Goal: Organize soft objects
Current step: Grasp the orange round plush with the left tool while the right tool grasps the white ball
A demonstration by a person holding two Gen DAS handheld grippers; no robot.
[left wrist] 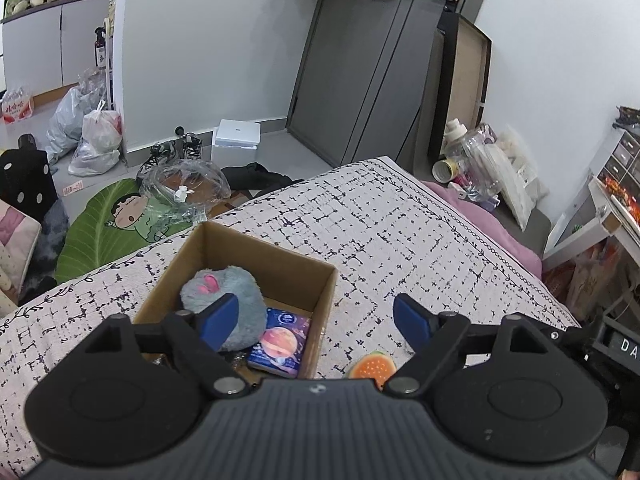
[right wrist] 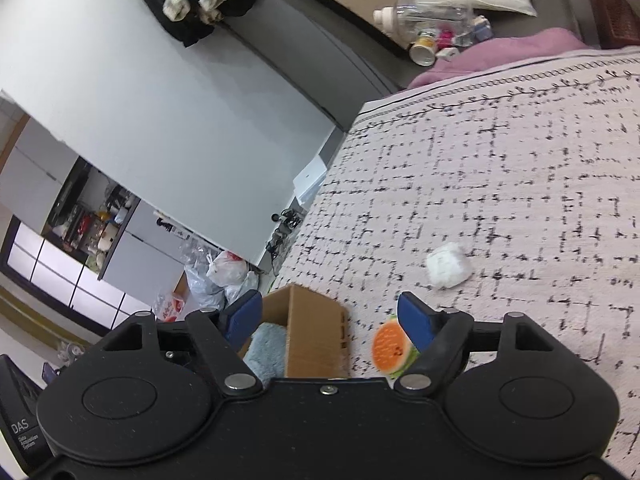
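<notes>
Nearest the lens, the left gripper (left wrist: 314,322) hangs with its jaws spread and nothing between them, above the near edge of the cardboard box (left wrist: 280,258); the right gripper (right wrist: 330,316) is likewise spread and empty. Just beyond the right gripper's fingers (right wrist: 416,322) lies the orange burger-shaped plush (right wrist: 390,346), on the patterned bedspread (right wrist: 500,160) just beside the box's outer wall, not inside it. In the box sit the grey fluffy plush (left wrist: 236,292) and a flat packet printed with planets (left wrist: 282,340). Farther out on the bedspread, well apart from the box, rests a white soft bundle (right wrist: 446,265). The likely slip from here: the burger plush is so near the wall that a closing finger may snag the cardboard and shove the box, or press the toy flat into the soft bedding and miss it.
</notes>
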